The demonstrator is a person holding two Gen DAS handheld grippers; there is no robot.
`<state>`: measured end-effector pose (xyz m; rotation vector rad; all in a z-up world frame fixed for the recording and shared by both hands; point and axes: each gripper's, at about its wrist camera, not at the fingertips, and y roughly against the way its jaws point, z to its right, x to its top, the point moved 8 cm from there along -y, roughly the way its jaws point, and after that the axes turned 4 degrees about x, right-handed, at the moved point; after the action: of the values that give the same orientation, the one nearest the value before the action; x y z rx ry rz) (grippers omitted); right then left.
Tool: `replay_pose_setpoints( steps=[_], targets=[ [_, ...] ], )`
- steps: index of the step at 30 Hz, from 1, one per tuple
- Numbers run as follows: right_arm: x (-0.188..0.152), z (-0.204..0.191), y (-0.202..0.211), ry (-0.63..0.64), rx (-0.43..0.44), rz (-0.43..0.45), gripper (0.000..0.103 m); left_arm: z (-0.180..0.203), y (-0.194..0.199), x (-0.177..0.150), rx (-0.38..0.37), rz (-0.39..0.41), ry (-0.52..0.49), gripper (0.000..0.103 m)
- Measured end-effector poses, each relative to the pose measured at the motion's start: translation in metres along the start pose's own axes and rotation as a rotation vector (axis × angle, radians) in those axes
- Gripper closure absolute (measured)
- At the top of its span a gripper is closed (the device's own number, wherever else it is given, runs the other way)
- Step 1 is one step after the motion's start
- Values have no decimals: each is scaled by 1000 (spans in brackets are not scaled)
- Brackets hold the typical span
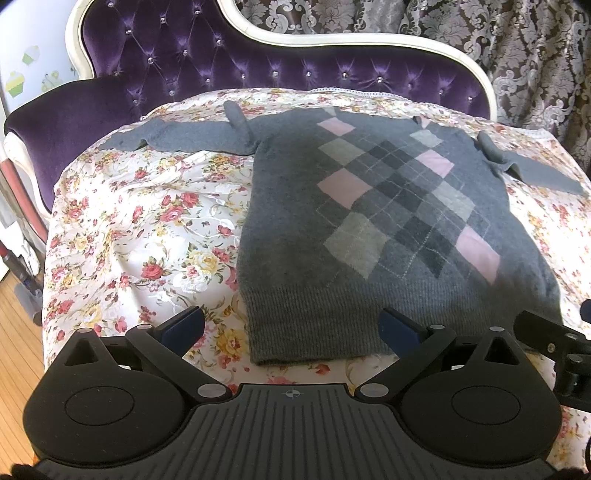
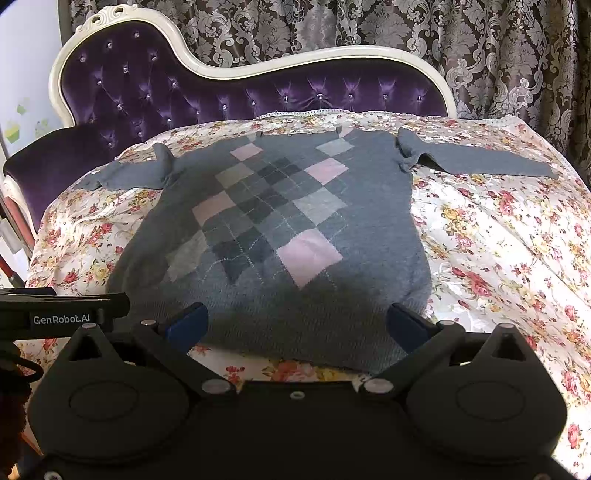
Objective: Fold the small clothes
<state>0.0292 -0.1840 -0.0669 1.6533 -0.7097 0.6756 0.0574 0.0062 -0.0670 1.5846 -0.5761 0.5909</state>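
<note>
A small grey sweater (image 1: 295, 236) (image 2: 280, 302) with a pink and grey argyle front lies flat, front up, on a floral sheet, both sleeves spread out sideways. Its hem faces me. My left gripper (image 1: 291, 328) is open just above the hem's left corner, nothing between its blue-padded fingers. My right gripper (image 2: 297, 325) is open over the hem's right part, also holding nothing. The left sleeve (image 1: 173, 134) bunches near the shoulder; the right sleeve (image 2: 480, 158) lies straight. The right gripper's body (image 1: 554, 347) shows at the left wrist view's right edge.
The floral sheet (image 1: 140, 229) (image 2: 498, 240) covers a purple tufted sofa (image 1: 258, 66) (image 2: 229, 92) with a cream frame. Patterned curtains (image 2: 406, 26) hang behind. A wooden floor (image 1: 18, 339) lies to the left, below the sheet's edge.
</note>
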Motion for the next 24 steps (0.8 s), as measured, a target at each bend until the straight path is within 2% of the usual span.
replay_pose_setpoints(
  steps=[24],
  targets=[
    [2, -2, -3, 2, 10, -13, 1, 3, -2, 0, -5, -8, -5, 1]
  ],
)
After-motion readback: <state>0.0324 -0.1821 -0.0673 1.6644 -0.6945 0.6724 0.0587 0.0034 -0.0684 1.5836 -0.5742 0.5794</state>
